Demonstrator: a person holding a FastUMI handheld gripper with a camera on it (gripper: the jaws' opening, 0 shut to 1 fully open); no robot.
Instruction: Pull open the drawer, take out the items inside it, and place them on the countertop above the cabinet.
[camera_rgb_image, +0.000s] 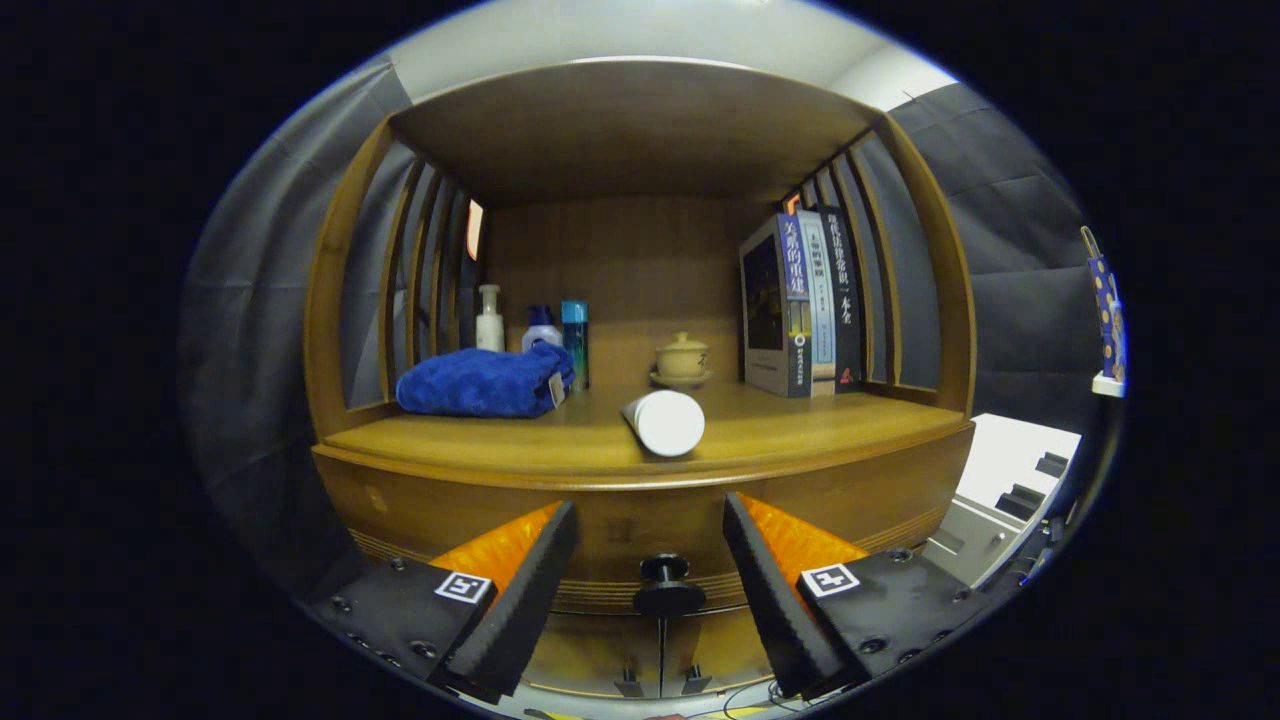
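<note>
I see the drawer closed in the cabinet front, directly under the countertop. Its knob sits between my two fingers, touching neither. The gripper has its fingers spread wide, one on each side of the knob, holding nothing. The drawer's contents are hidden behind its front.

On the countertop, a white tube lies on its side near the front edge, centre, with its round end facing me. A folded blue towel rests toward the left edge. Behind the towel, in the back left corner, stand three bottles: a white pump bottle, a blue-capped bottle and a tall blue can. A lidded cup on a saucer stands near the back wall, centre. Three books stand upright against the right side slats.

The shelf unit encloses the countertop with slatted sides and a top board.
</note>
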